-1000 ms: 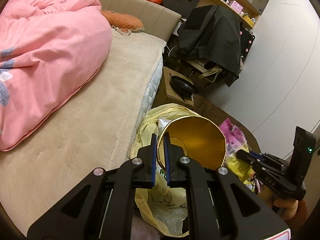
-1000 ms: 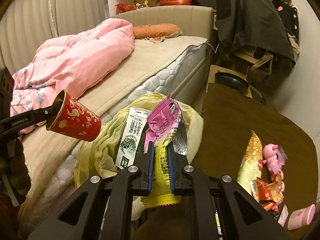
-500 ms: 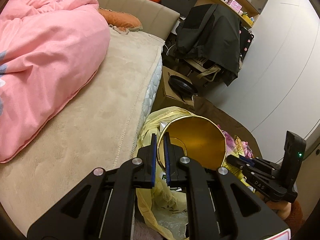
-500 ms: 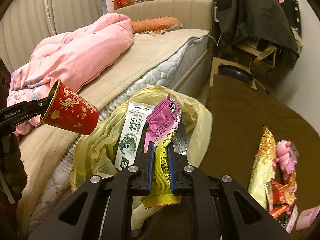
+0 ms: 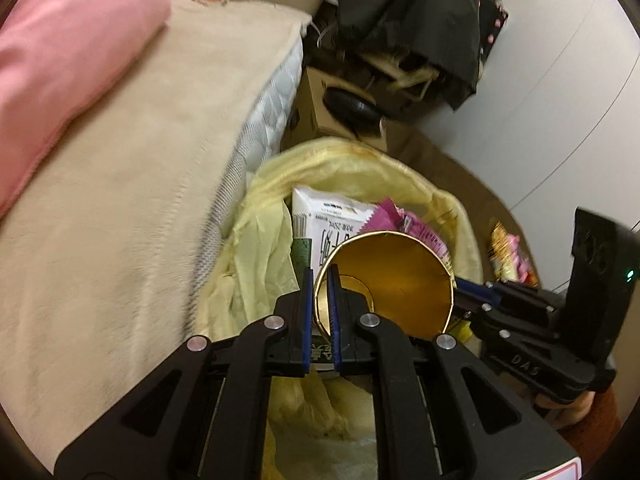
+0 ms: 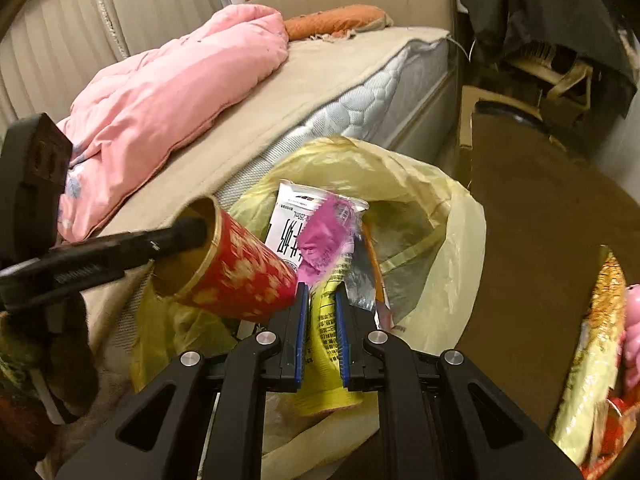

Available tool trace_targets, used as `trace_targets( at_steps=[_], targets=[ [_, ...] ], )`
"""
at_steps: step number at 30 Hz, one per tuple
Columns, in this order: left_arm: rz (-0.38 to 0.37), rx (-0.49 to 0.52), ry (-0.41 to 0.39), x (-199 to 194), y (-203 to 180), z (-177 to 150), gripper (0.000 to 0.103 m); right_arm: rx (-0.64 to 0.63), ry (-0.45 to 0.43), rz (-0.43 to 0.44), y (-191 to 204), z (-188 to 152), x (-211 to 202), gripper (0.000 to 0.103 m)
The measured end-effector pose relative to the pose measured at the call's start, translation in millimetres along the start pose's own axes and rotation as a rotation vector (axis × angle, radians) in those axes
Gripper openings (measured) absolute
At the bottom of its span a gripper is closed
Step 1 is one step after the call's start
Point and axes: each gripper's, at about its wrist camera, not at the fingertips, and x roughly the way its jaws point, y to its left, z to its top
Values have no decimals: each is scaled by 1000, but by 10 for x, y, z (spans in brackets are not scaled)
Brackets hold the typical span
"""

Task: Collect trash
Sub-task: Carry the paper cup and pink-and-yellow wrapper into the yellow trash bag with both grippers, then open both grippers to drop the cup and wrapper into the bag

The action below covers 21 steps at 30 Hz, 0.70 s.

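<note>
My left gripper (image 5: 320, 280) is shut on the rim of a paper cup (image 5: 394, 280), gold inside and red outside (image 6: 240, 276), tilted on its side over the mouth of the yellow bin bag (image 5: 360, 168). My right gripper (image 6: 321, 296) is shut on a bundle of wrappers: a yellow one (image 6: 326, 332), a pink one (image 6: 324, 236) and a silver one. The bundle hangs over the same bag (image 6: 440, 216), just right of the cup. A white carton (image 6: 292, 216) stands inside the bag. In the left wrist view the right gripper (image 5: 464, 284) comes in from the right, behind the cup.
The bed (image 6: 320, 80) with a pink duvet (image 6: 180, 80) runs along the bag's left side. A brown surface (image 6: 540, 220) on the right carries snack packets (image 6: 592, 340). Beyond it are a cardboard box (image 5: 320, 112) and a chair under a black coat (image 5: 408, 12).
Both grippers have sunk toward the bin bag and drawn closer together. The cup and the wrapper bundle now sit low over the bag's mouth. Both grips are unchanged.
</note>
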Motion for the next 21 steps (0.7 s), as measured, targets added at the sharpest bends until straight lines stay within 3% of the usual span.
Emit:
trace_targets(
  at_steps=[7, 16, 17, 19, 21],
  targets=[
    [15, 26, 59, 313, 11, -37, 7, -1, 39, 27, -94, 54, 233, 13],
    [1, -8, 53, 245, 91, -23, 9, -3, 20, 15, -90, 22, 163, 13],
    [-6, -14, 51, 221, 105, -18, 10, -2, 17, 10, -88, 17, 144, 13],
    [-21, -24, 40, 156, 140, -5, 26, 2, 10, 0, -89, 8, 96, 14],
    [-24, -29, 23, 75, 152, 7, 35, 2, 2, -10, -83, 7, 46, 17]
  ],
)
